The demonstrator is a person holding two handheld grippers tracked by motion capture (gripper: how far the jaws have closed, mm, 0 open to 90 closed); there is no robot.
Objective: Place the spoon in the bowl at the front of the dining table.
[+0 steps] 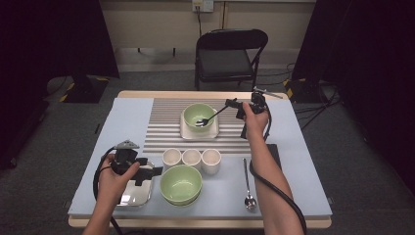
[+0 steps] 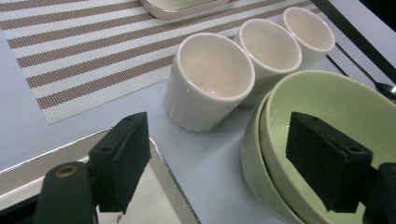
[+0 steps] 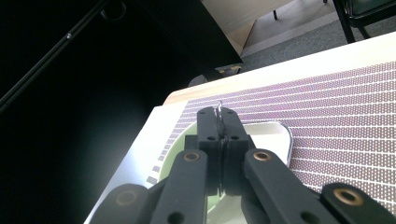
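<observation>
Fork [image 1: 211, 117]: clamped by its handle in right gripper [image 1: 238, 105], tines inside far green bowl [image 1: 199, 113]. Left gripper [image 1: 155, 171]: jaws apart, empty, beside near green bowl [image 1: 181, 185].

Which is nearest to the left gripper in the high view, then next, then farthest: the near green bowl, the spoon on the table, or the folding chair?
1. The near green bowl, just right of the left gripper.
2. The spoon, lying farther right, near the table's front edge.
3. The folding chair, beyond the table's far side.
</observation>
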